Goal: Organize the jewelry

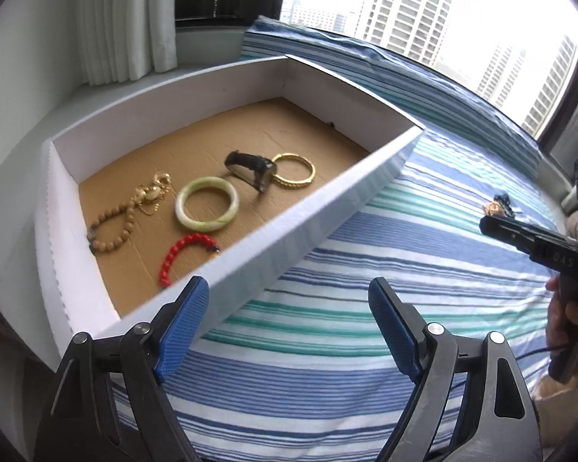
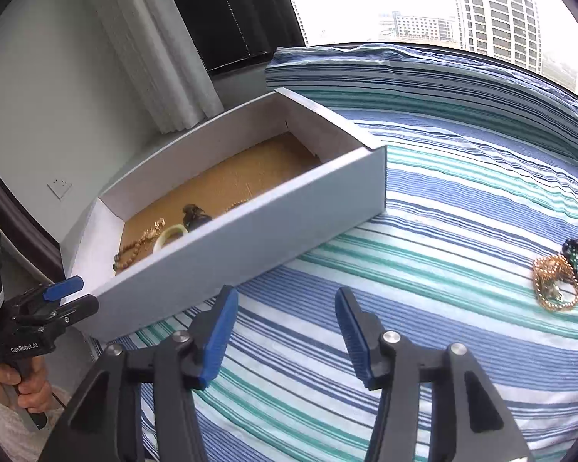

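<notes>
Left wrist view first: my left gripper [image 1: 289, 300] stands with its jaws spread wide and nothing between them, hovering above the striped bedspread [image 1: 327, 346] just outside the near wall of the white box [image 1: 289, 231]. Its left blue pad [image 1: 181, 327] shows in front of that wall's near end. Inside the box, on the brown cardboard floor, I see a red bead bracelet [image 1: 181, 254] closest to the near wall, a pale green bangle [image 1: 207, 208] beyond it, a tan bead bracelet [image 1: 113, 223] and a gold chain piece [image 1: 152, 192] toward the box's left end, and a dark clasp-like item [image 1: 250, 169] touching a gold bangle [image 1: 293, 171] toward the middle. From the right wrist view, my right gripper [image 2: 287, 331] is also open and empty, over the bedspread in front of the box's near wall. A tangled heap of gold chains and dark beads [image 2: 558, 273] lies on the bedspread well to the right of the box, well apart from both grippers. My right hand [image 1: 562, 319] shows at the left view's right edge.
</notes>
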Demonstrator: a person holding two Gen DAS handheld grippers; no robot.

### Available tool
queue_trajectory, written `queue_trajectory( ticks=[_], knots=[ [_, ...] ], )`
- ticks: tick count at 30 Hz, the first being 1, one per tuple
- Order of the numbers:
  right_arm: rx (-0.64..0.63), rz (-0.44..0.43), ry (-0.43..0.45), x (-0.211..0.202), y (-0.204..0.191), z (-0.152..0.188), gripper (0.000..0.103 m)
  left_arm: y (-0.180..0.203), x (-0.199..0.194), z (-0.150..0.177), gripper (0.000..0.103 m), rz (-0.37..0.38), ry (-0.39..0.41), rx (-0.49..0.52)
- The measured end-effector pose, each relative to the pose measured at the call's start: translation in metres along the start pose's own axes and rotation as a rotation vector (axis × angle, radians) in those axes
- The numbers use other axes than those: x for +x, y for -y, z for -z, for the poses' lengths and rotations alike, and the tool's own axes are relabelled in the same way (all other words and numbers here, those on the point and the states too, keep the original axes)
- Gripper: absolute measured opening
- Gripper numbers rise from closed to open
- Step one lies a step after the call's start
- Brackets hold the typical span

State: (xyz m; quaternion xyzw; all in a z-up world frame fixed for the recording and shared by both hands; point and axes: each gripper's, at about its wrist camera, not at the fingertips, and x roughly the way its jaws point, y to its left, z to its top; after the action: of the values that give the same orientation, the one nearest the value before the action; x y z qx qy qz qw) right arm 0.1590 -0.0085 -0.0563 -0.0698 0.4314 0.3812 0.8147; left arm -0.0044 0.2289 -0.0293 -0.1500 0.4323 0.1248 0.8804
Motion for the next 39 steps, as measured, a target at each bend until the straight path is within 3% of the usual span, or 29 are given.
queue_trajectory(
  ticks=[6, 11, 17, 20, 23, 25, 27, 29, 35, 39],
  knots=[
    [0.072, 0.199, -0.047, -0.042, 0.038, 0.074, 0.077, 0.066, 0.014, 0.021, 0.087, 0.055, 0.000, 0.086],
    [0.153, 0.326, -0.014, -0.083, 0.068, 0.115, 0.078, 0.109, 0.023, 0.029, 0.089, 0.122, 0.030, 0.139],
    [0.249, 0.363, 0.094, -0.130, 0.095, 0.156, 0.078, 0.151, 0.022, 0.042, 0.099, 0.160, 0.070, 0.230],
    [0.353, 0.313, 0.085, -0.135, 0.114, 0.176, 0.078, 0.163, 0.026, 0.051, 0.100, 0.212, 0.038, 0.266],
    [0.384, 0.369, 0.064, -0.135, 0.121, 0.193, 0.078, 0.171, 0.030, 0.060, 0.100, 0.213, 0.010, 0.296],
    [0.376, 0.398, 0.103, -0.142, 0.119, 0.200, 0.078, 0.174, 0.029, 0.063, 0.100, 0.205, 0.009, 0.313],
    [0.346, 0.423, 0.155, -0.153, 0.114, 0.202, 0.094, 0.176, 0.028, 0.065, 0.100, 0.202, 0.010, 0.321],
    [0.294, 0.442, 0.198, -0.163, 0.109, 0.202, 0.103, 0.179, 0.028, 0.065, 0.100, 0.207, 0.010, 0.325],
    [0.194, 0.457, 0.227, -0.168, 0.101, 0.200, 0.103, 0.190, 0.027, 0.069, 0.100, 0.212, -0.004, 0.356],
    [0.182, 0.449, 0.183, -0.163, 0.098, 0.203, 0.103, 0.195, 0.036, 0.069, 0.100, 0.217, -0.078, 0.355]
  ],
)
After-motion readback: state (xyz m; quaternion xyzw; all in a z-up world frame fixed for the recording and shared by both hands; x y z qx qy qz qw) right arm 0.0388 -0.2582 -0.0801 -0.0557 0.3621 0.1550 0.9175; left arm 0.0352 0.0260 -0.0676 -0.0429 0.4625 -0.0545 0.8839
